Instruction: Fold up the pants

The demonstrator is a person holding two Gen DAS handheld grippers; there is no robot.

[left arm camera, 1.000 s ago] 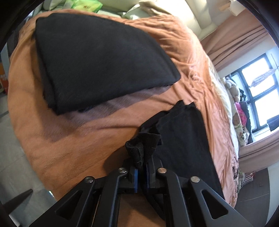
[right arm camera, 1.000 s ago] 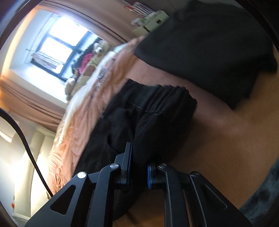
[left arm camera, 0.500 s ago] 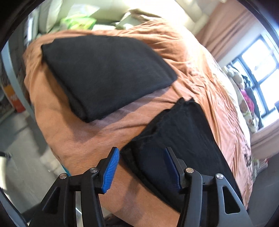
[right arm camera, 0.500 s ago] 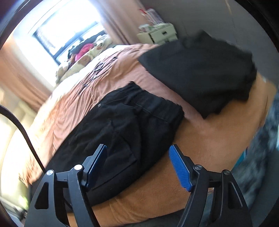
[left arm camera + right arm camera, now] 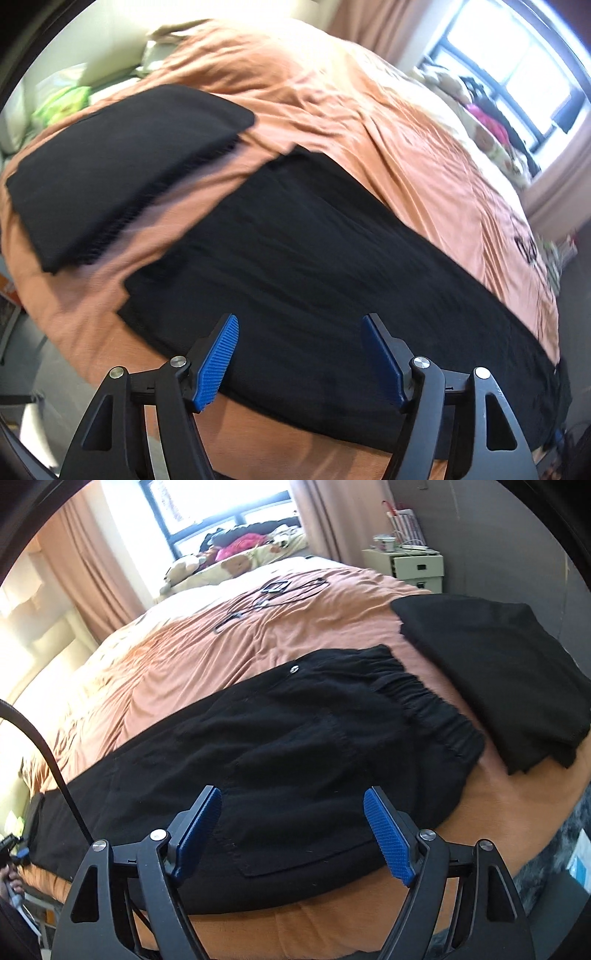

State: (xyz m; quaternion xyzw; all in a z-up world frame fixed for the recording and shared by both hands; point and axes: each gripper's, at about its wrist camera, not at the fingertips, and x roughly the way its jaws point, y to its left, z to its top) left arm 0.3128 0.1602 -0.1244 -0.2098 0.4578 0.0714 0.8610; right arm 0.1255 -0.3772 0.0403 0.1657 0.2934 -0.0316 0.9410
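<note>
One pair of black pants [image 5: 295,746] lies flat lengthwise along the near edge of the orange bed [image 5: 192,653], folded leg on leg, both left gripper [image 5: 300,356] and right gripper [image 5: 293,830] spread and empty above it; next likely gripping one end for the crosswise fold.

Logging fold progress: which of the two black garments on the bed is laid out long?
The black pants with the gathered waistband, nearest the tools; the other black garment is a folded stack.
</note>
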